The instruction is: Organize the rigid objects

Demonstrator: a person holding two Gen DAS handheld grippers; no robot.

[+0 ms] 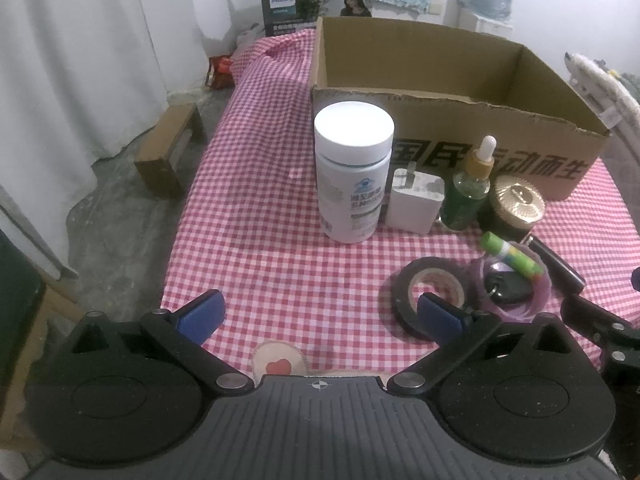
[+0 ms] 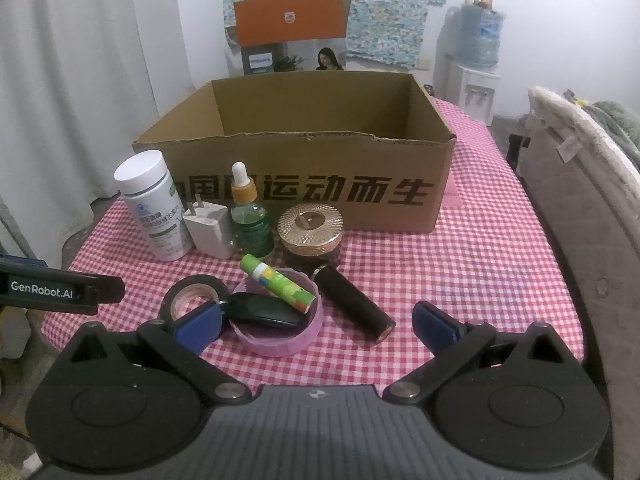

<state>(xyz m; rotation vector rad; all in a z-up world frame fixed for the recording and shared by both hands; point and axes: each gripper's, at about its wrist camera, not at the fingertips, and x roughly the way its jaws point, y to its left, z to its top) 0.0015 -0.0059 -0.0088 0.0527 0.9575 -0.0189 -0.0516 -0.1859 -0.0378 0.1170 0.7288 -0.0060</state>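
Both tongs released, grasping nothing: left gripper and right gripper hover at table's near edge; cardboard box toward far edge.

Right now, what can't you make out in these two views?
- Cardboard box floor: its front wall hides it in both views, so the contents are unknown.
- Key fob: in the right wrist view the glue stick and the pink tape ring cover part of it.
- White bottle label: the print is too small and blurred to read.
- Black tape roll: in the left wrist view a blue finger pad overlaps it.
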